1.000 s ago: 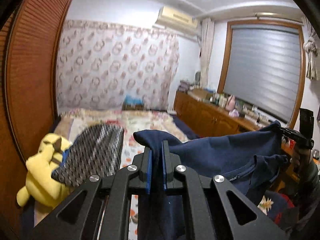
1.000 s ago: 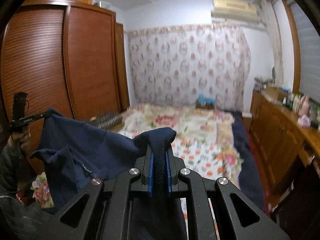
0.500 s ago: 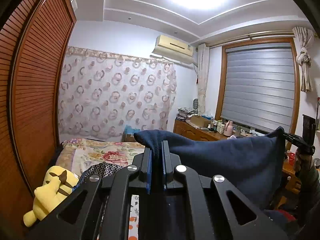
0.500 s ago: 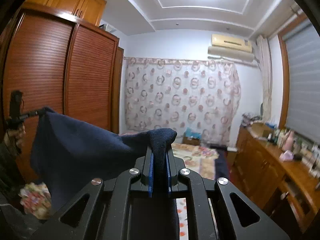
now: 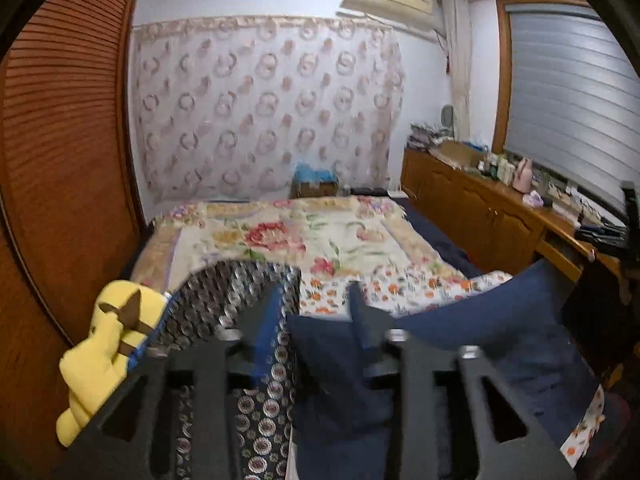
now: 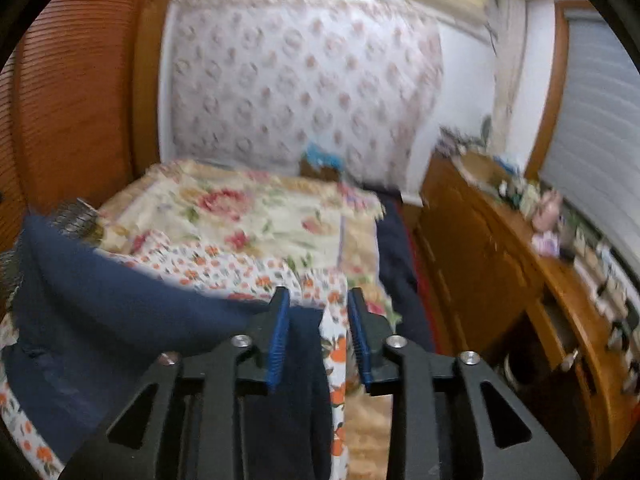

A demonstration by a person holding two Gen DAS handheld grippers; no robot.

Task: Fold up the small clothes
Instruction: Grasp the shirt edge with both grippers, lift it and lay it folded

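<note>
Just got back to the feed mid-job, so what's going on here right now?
A person is folding a navy garment on the floral bedspread, with a handheld gripper in each hand. The left gripper and the right gripper are both opening, each with a corner of the navy cloth between its fingers, no longer pinched. The garment sags between them onto the bed. A patterned dark cloth and a yellow plush toy lie to the left.
</note>
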